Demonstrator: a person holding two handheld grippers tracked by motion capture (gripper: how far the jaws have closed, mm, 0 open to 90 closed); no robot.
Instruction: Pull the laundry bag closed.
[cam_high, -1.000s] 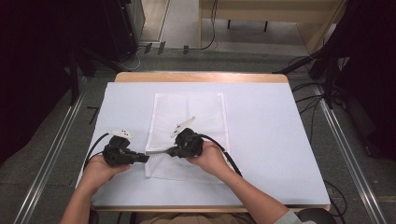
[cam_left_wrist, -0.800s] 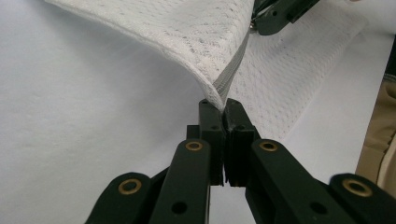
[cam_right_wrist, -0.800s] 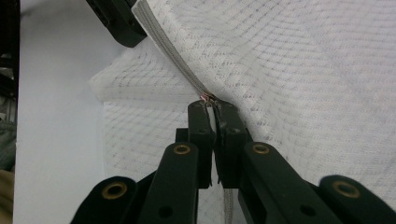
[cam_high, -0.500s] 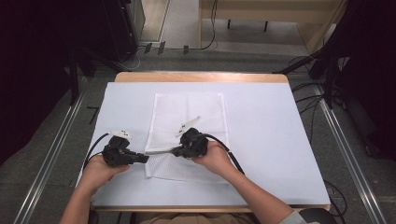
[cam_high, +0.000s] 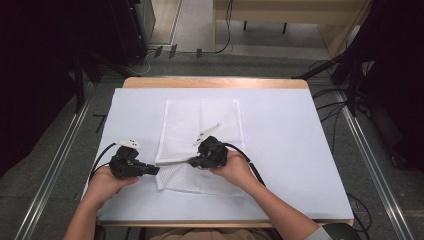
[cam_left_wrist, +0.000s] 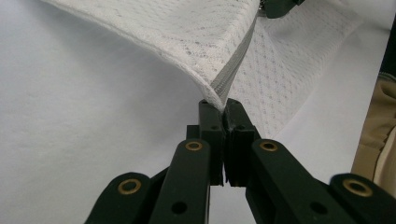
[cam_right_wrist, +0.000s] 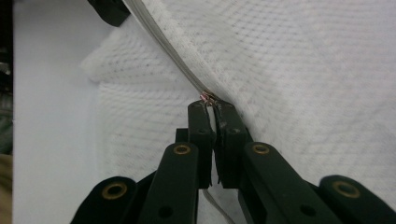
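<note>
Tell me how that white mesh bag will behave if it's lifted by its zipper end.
Probably floppy: the mesh bag already drapes and folds where the left claw pinches its corner. Likely light, since a thin pinch raises that edge off the table. The zipper looks like the firmest part; the right claw grips its pull, so the cloth should sag from it.

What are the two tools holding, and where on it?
Both grip the mesh bag: left tool pinches the zipper's end corner, right tool the zipper pull.

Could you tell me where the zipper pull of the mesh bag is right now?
In the right gripper view, the zipper pull sits pinched at the right gripper's tips, on the mesh bag's zipper.
</note>
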